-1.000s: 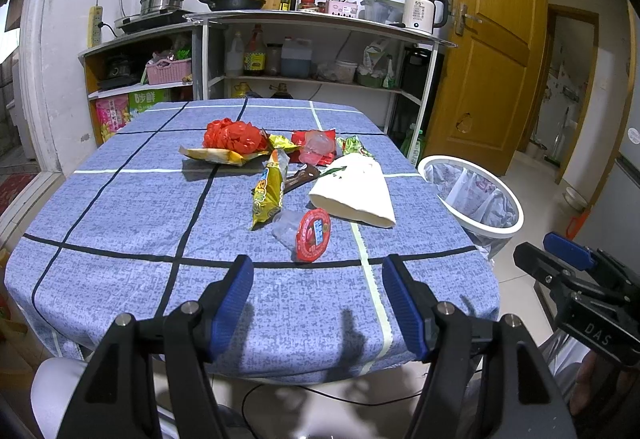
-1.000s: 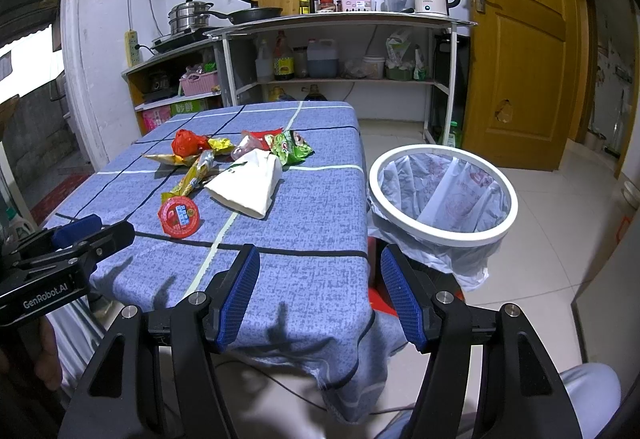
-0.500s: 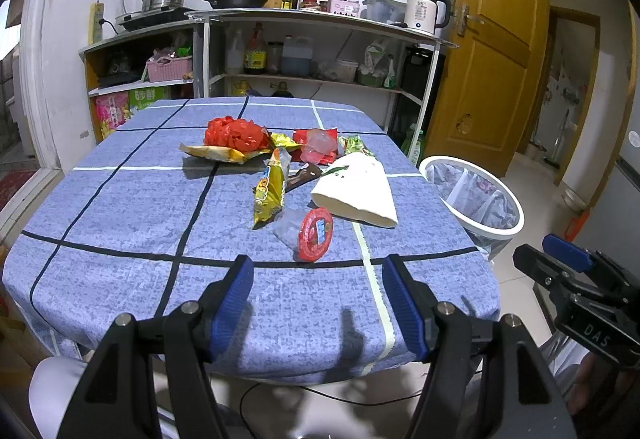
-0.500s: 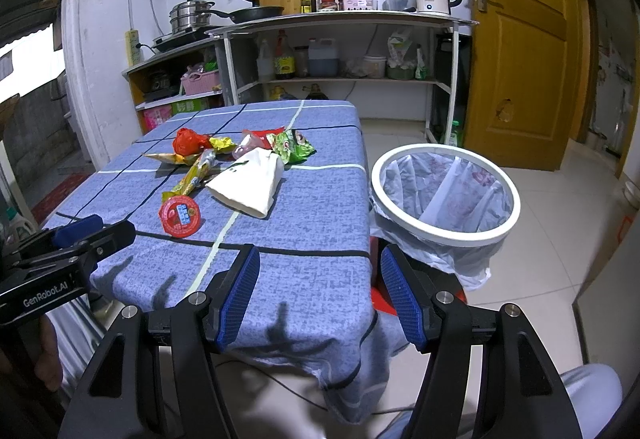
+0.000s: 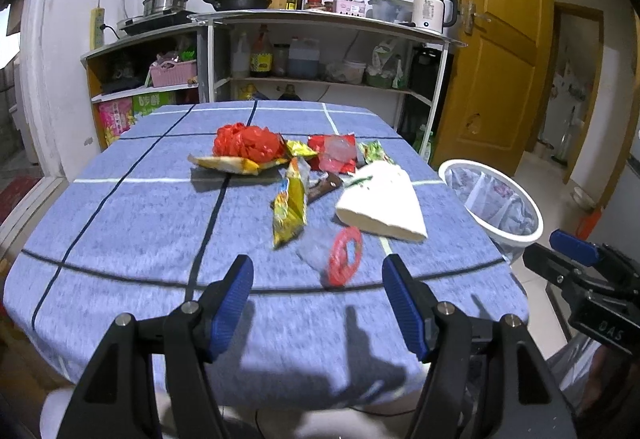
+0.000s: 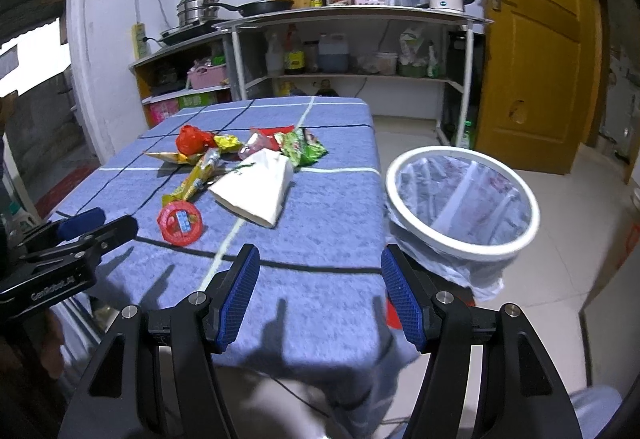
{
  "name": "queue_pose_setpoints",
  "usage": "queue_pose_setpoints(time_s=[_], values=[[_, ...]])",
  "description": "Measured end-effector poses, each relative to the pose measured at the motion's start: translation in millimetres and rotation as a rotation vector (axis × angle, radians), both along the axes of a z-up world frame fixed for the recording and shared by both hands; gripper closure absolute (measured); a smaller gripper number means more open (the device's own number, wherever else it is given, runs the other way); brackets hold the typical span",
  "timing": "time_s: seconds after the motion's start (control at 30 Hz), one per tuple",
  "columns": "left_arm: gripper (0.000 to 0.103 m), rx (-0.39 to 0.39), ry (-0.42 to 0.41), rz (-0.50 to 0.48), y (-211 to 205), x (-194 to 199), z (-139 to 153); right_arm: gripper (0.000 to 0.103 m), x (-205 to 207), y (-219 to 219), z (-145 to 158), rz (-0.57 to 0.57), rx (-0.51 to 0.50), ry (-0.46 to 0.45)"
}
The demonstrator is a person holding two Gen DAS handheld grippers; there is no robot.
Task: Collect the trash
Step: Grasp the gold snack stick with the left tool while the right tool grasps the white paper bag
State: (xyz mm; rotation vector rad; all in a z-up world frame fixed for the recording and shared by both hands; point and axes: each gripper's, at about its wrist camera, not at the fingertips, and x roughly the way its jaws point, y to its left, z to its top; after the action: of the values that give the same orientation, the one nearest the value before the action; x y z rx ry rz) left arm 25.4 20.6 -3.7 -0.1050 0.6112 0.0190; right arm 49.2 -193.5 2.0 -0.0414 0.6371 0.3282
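Trash lies in a cluster on the blue checked table (image 5: 132, 215): a red round lid (image 5: 344, 256) (image 6: 180, 222), a white paper bag (image 5: 382, 205) (image 6: 258, 191), a yellow snack wrapper (image 5: 290, 208) (image 6: 196, 179), a crumpled red bag (image 5: 246, 141) (image 6: 192, 138), a green wrapper (image 6: 302, 147) and other wrappers. A white-rimmed trash bin (image 5: 494, 201) (image 6: 460, 201) with a plastic liner stands right of the table. My left gripper (image 5: 318, 305) is open and empty over the near table edge, just short of the red lid. My right gripper (image 6: 320, 299) is open and empty over the table's near right corner.
Metal shelves (image 5: 320, 51) with bottles, a kettle, pans and a cutting board stand behind the table. A yellow wooden door (image 5: 496, 51) is at the right. Tiled floor (image 6: 560, 279) surrounds the bin.
Both grippers have moved slightly forward toward the table; the trash looks a little nearer. Both stay open and empty.
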Motion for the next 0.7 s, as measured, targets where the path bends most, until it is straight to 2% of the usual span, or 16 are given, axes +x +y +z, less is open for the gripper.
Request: queue_pose_setpoints(time_s=[0.23, 0.53, 0.7], values=[[0.034, -0.003, 0.008, 0.007, 25.6, 45.7, 2.7, 0.039, 48.5, 23.3, -7.3, 0.091, 0.047, 0.079], [0.034, -0.064, 0.104, -0.074, 40.7, 105.7, -10.1, 0.039, 115.5, 49.4, -21.5, 0.161, 0.100, 0.187], [0.035, -0.060, 0.169, -0.112, 38.0, 122.7, -24.5, 0.039, 141.9, 59.1, -32.3, 0.182, 0.110, 0.247]])
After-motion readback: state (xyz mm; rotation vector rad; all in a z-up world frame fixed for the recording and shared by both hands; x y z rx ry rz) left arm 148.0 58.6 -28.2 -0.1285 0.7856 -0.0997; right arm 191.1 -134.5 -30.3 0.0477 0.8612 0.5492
